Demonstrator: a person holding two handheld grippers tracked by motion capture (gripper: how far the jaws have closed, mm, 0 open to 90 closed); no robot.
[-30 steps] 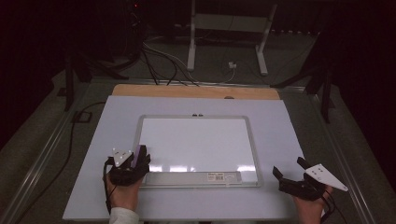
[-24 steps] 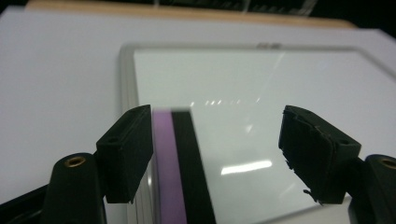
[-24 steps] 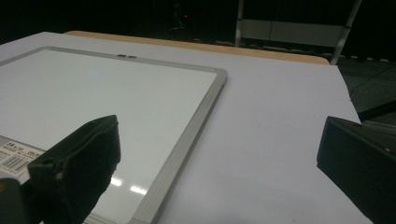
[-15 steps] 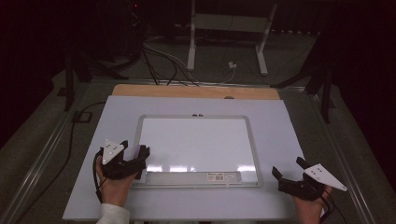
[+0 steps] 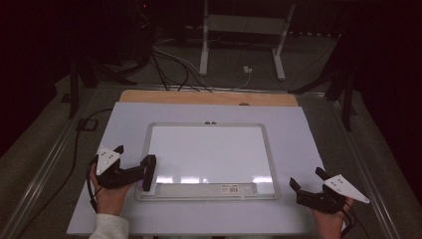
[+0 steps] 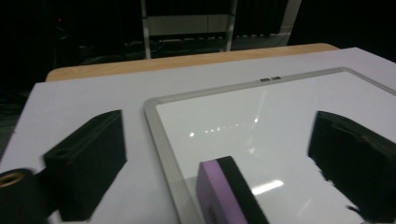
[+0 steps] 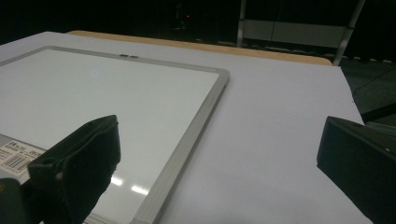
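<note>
A white-surfaced whiteboard (image 5: 209, 154) with a grey frame lies flat on the table. A purple-and-black eraser (image 6: 229, 191) rests on the whiteboard (image 6: 261, 107) just inside its near left corner. My left gripper (image 5: 134, 162) sits at that corner. In the left gripper view the left gripper (image 6: 217, 130) has its jaws spread to either side of the eraser without touching it; they have just been opening. My right gripper (image 5: 306, 178) rests open near the table's front right; in its own view the right gripper (image 7: 219, 135) is empty beside the whiteboard (image 7: 93, 88).
The pale table top (image 5: 298, 134) surrounds the board. A wooden strip (image 5: 209, 97) runs along its far edge. A barcode label (image 5: 236, 188) sits on the board's near frame. Cables and a metal stand (image 5: 204, 45) lie on the floor beyond.
The left gripper's jaws have spread wide and let go of the eraser, and the hand has drifted a little left. The right gripper has stayed put.
</note>
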